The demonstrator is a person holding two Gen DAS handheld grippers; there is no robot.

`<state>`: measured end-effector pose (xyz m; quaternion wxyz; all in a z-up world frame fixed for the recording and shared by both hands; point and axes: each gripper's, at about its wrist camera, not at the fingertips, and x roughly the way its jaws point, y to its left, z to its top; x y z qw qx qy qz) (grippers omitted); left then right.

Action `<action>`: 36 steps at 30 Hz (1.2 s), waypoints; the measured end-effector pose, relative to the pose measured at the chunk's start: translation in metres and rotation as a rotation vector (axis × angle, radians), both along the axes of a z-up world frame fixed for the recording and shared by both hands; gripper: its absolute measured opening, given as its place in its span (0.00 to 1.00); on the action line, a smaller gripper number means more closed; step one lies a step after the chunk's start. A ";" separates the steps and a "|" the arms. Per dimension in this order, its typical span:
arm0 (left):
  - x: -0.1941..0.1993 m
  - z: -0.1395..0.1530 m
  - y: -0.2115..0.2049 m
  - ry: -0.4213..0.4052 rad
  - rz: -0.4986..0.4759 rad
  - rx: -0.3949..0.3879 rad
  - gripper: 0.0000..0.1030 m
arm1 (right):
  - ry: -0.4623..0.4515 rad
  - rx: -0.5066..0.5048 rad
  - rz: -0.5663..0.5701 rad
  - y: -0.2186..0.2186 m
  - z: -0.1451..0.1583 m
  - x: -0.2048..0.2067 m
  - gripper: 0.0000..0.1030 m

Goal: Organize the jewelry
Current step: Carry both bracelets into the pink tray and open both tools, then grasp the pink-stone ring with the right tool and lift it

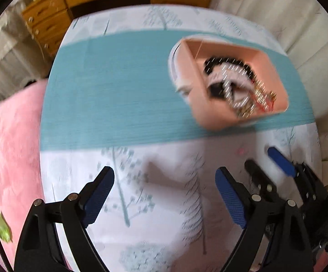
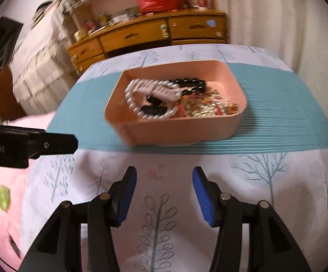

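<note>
A pink tray (image 2: 175, 131) stands on a teal mat (image 2: 277, 113) on a round table with a tree-print cloth. In it lie a pearl bracelet (image 2: 141, 111), black beads (image 2: 191, 82) and a tangle of gold pieces (image 2: 209, 108). A thin small ring (image 2: 160, 171) with a pink bit lies on the cloth in front of the tray. My right gripper (image 2: 164, 170) hangs open just before that ring, nothing between its pads. My left gripper (image 1: 165, 171) is wide open over bare cloth, the tray (image 1: 211, 117) beyond it to the right. The right gripper (image 1: 260, 156) shows beside it.
A pink blanket (image 1: 9, 147) with a small green item (image 1: 1, 226) lies left of the table. A wooden dresser (image 2: 154, 34) with cluttered shelves stands behind. Pale curtains (image 1: 300, 22) hang at the right. The left tool's black body (image 2: 27, 146) juts in at the right view's left edge.
</note>
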<state>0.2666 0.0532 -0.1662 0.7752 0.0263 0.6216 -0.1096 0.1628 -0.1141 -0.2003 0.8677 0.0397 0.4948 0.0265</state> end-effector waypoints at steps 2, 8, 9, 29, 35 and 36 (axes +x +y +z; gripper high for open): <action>-0.005 -0.005 0.007 0.027 0.002 0.002 0.87 | 0.006 -0.034 0.008 0.006 -0.005 0.000 0.50; -0.013 -0.011 0.024 0.038 0.013 0.023 0.87 | 0.014 -0.074 0.005 0.013 -0.016 0.004 0.46; -0.013 -0.011 0.027 0.038 0.017 0.024 0.87 | 0.015 -0.079 0.004 0.013 -0.018 0.005 0.40; -0.027 -0.018 0.081 0.074 0.088 0.035 0.87 | 0.005 -0.188 0.010 0.045 -0.019 0.012 0.11; -0.031 -0.022 0.087 0.087 0.103 0.035 0.87 | -0.008 -0.214 0.011 0.048 -0.021 0.017 0.13; -0.031 -0.023 0.087 0.088 0.103 0.036 0.87 | -0.010 -0.215 0.010 0.048 -0.021 0.017 0.13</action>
